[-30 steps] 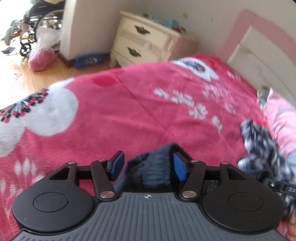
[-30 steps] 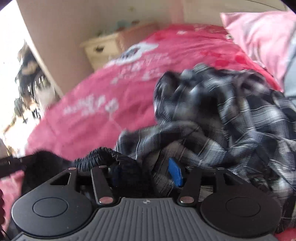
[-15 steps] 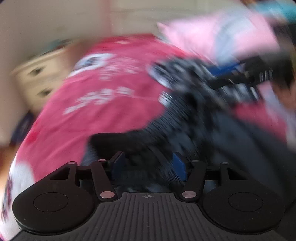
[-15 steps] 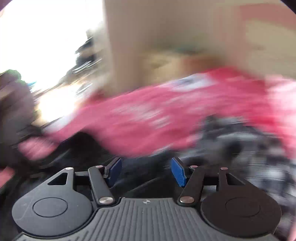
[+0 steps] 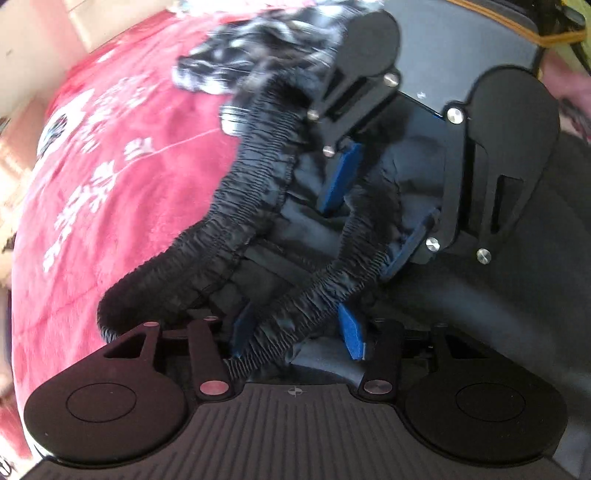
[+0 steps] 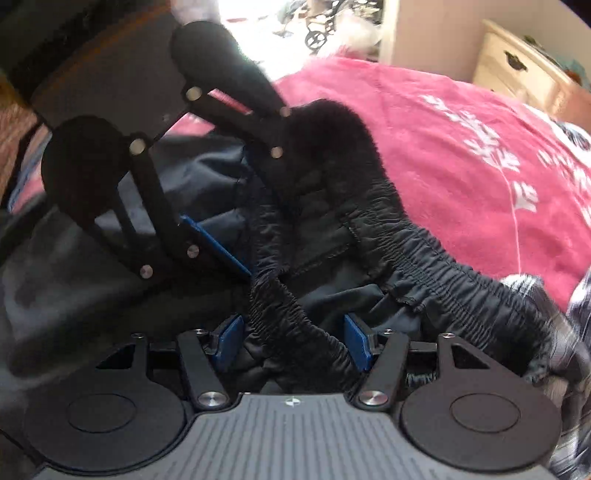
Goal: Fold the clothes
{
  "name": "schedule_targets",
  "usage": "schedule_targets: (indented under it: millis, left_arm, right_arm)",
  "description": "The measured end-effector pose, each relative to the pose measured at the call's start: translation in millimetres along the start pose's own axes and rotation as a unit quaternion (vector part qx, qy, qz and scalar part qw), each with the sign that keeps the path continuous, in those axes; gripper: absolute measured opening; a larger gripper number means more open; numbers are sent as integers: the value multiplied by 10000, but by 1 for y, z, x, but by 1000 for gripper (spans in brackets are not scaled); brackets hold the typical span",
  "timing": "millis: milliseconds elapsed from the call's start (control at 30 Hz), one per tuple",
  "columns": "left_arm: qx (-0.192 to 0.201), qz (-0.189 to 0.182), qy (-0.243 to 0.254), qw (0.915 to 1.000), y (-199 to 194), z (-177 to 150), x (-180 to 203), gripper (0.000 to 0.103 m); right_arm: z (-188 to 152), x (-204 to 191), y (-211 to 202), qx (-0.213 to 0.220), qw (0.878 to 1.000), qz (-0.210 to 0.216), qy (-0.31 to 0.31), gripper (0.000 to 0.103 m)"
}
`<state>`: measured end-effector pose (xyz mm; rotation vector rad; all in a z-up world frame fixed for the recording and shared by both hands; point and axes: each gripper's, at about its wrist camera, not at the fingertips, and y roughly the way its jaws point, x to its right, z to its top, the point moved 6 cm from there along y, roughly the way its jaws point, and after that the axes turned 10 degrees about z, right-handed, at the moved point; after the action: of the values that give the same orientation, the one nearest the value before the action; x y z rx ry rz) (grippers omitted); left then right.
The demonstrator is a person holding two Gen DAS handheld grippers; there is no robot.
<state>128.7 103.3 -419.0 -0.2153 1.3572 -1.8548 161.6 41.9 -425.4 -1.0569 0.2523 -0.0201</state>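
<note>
Black trousers with a ruched elastic waistband [image 5: 243, 206] hang bunched over the red blanket [image 5: 122, 177]. My left gripper [image 5: 295, 336] has the waistband and dark lining filling the gap between its blue pads, and its jaws are closing. My right gripper [image 5: 373, 214] faces it at close range. In the right wrist view the waistband [image 6: 424, 266] runs through my right gripper [image 6: 291, 343], whose jaws are closing too, with the fabric between the pads. The left gripper [image 6: 236, 199] shows at upper left, deep in the same cloth.
A black-and-white plaid shirt [image 5: 236, 62] lies crumpled on the blanket beyond the trousers, and shows again at the right edge [image 6: 576, 325]. The red flowered blanket [image 6: 461, 166] covers the bed. A cream nightstand [image 6: 517, 70] and a wheelchair [image 6: 321, 26] stand past the bed.
Both grippers have rolled and swung in toward each other and now face one another at close range. The black waistband now spans between them. The plaid shirt has slid to the edges of both views.
</note>
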Motion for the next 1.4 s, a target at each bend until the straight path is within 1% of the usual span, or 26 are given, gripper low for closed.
schedule_targets:
  millis: [33, 67, 100, 167, 200, 267, 333, 400, 467, 633, 700, 767, 800, 867, 933, 1000, 1067, 1100, 1133, 1167, 1233, 1300, 1400]
  left_arm:
    - [-30, -5, 59, 10000, 1, 0, 2, 51]
    - [-46, -10, 79, 10000, 1, 0, 4, 49]
    - [-37, -18, 19, 10000, 0, 0, 4, 47]
    - [-7, -20, -91, 10000, -2, 0, 5, 35]
    - [39, 3, -138, 9999, -5, -1, 7, 32]
    - [135, 11, -336, 9993, -10, -3, 10, 19]
    - [280, -11, -685, 9973, -18, -3, 8, 13]
    - [457, 88, -927, 9946, -26, -1, 3, 10]
    - [597, 271, -1026, 9926, -32, 4, -3, 8]
    - [666, 751, -1048, 9894, -32, 25, -26, 8]
    - [562, 958, -1043, 9883, -23, 33, -36, 9]
    - [455, 1278, -990, 9858, -9, 36, -43, 10]
    - [353, 1355, -1058, 9845, -1, 34, -46, 13]
    - [173, 1505, -1098, 9823, 15, 33, -49, 26]
    - [219, 1544, -1134, 9812, 12, 29, -46, 30]
    - [310, 1474, -1200, 9813, -2, 22, -45, 35]
    - [391, 1425, -1253, 9810, -19, 12, -45, 44]
    - [414, 1417, -1274, 9808, -25, 6, -48, 47]
    - [419, 1428, -1319, 9800, -25, 3, -54, 52]
    - [417, 1444, -1429, 9783, -28, -2, -59, 54]
    - [416, 1414, -1716, 9741, -35, -12, -68, 54]
    - [387, 1457, -1954, 9691, -34, -19, -76, 54]
    - [318, 1556, -2220, 9620, -28, -28, -87, 54]
  right_arm:
    - [0, -2, -1, -19, 10000, -48, -53, 41]
    - [-1, -4, -2, -38, 9999, -96, -105, 33]
    - [-1, -6, -5, -32, 9998, -152, -159, 22]
    - [-2, -13, -15, 146, 9990, -315, -270, 16]
    - [-3, -17, -20, 242, 9984, -404, -318, 13]
    - [-3, -22, -28, 428, 9966, -613, -358, 12]
    - [-3, -24, -35, 599, 9936, -868, -395, 11]
    - [-1, -23, -42, 757, 9906, -1074, -384, 11]
    - [4, -16, -48, 888, 9879, -1233, -314, 11]
    - [23, 14, -53, 1051, 9830, -1505, -35, 11]
    - [29, 26, -50, 1064, 9819, -1567, 95, 11]
    - [35, 37, -41, 1063, 9811, -1595, 265, 11]
    - [35, 43, -35, 1049, 9810, -1586, 374, 11]
    - [31, 55, -16, 901, 9813, -1597, 583, 12]
    - [25, 63, 3, 755, 9806, -1656, 725, 13]
    - [22, 63, 3, 837, 9785, -1679, 857, 14]
    - [21, 63, -2, 959, 9763, -1674, 977, 22]
    - [20, 63, -6, 1024, 9753, -1669, 1019, 33]
    - [19, 63, -10, 1090, 9742, -1664, 1061, 39]
    - [17, 63, -16, 1160, 9730, -1662, 1106, 46]
    - [13, 60, -29, 1336, 9697, -1621, 1245, 58]
    - [8, 56, -45, 1541, 9653, -1563, 1412, 61]
    - [-5, 41, -76, 2001, 9531, -1558, 1652, 65]
